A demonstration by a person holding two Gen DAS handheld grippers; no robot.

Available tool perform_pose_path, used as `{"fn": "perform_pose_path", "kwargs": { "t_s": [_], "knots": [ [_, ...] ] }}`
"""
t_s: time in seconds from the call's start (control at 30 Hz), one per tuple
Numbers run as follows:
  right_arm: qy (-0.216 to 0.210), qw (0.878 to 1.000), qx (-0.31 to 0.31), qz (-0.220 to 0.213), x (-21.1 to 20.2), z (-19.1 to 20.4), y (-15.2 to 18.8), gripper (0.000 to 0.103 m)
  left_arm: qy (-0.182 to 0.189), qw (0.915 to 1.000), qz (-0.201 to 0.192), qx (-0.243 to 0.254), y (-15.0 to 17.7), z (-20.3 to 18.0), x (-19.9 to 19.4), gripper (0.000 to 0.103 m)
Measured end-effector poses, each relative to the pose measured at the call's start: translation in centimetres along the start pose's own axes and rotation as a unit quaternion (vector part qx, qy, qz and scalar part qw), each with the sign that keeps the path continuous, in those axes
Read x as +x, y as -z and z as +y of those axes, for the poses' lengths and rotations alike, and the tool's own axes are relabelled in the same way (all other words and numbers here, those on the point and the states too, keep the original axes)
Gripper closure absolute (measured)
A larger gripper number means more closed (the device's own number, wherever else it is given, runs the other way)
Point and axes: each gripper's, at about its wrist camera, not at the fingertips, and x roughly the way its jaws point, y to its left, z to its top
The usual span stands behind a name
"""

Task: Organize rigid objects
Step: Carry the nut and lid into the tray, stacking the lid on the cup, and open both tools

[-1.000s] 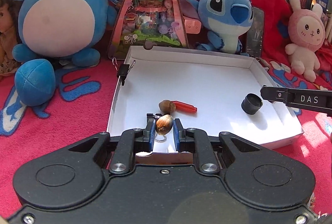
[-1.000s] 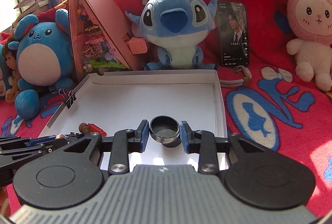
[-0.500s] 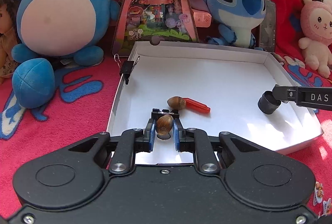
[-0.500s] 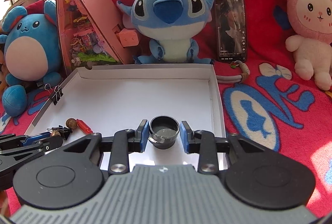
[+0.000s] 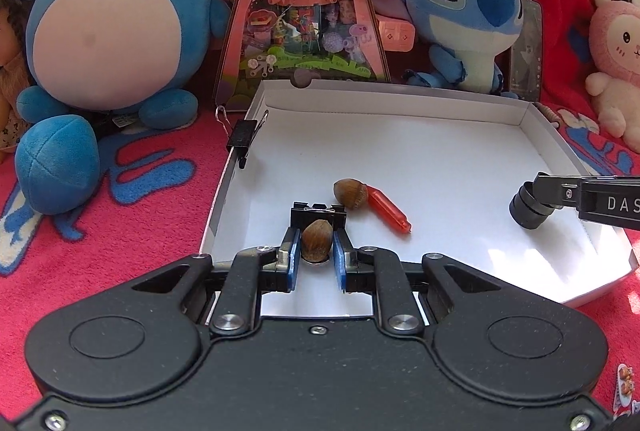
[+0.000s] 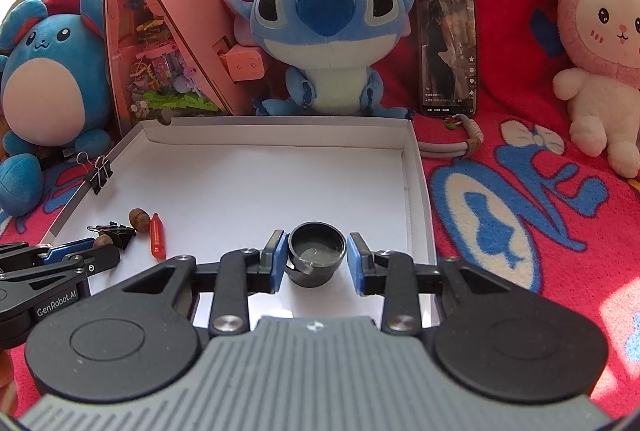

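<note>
Red blanket [image 5: 120, 199] and a row of plush toys fill the background beyond my left gripper [image 5: 316, 251], whose blue pads are closed on a brown hazelnut [image 5: 317, 240] held just above the floor of the white box [image 5: 400, 151]. Just ahead of the fingertips lies a black binder clip [image 5: 318, 215], and past it, slightly right, a second hazelnut [image 5: 351, 193] touches a small red tube [image 5: 389, 211]. Another binder clip [image 5: 242, 139] grips the box's left wall. Far to my right, my other gripper reaches a black cap [image 5: 530, 207]. Seen from my right gripper [image 6: 317, 263], the fingers stand apart on either side of the black cap [image 6: 316, 257], which rests in the box [image 6: 260, 167] with small gaps at both pads. Off to the left, my left gripper [image 6: 100, 251] holds its hazelnut [image 6: 103, 241] beside the clip [image 6: 116, 231] and red tube [image 6: 157, 241].
</note>
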Motion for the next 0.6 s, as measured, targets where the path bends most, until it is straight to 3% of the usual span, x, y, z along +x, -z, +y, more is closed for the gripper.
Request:
{"fn": "perform_pose_path", "kwargs": {
  "t_s": [0.4, 0.6],
  "knots": [
    [0.002, 1.000, -0.020, -0.003, -0.02, 0.69, -0.24, 0.064, -0.002, 1.0000, -0.005, 0.004, -0.09, -0.21, 0.11, 0.085],
    [-0.002, 1.000, -0.020, -0.003, 0.12, 0.90, -0.15, 0.060, -0.001, 1.0000, -0.006, 0.006, -0.02, -0.29, -0.04, 0.066]
  ]
}}
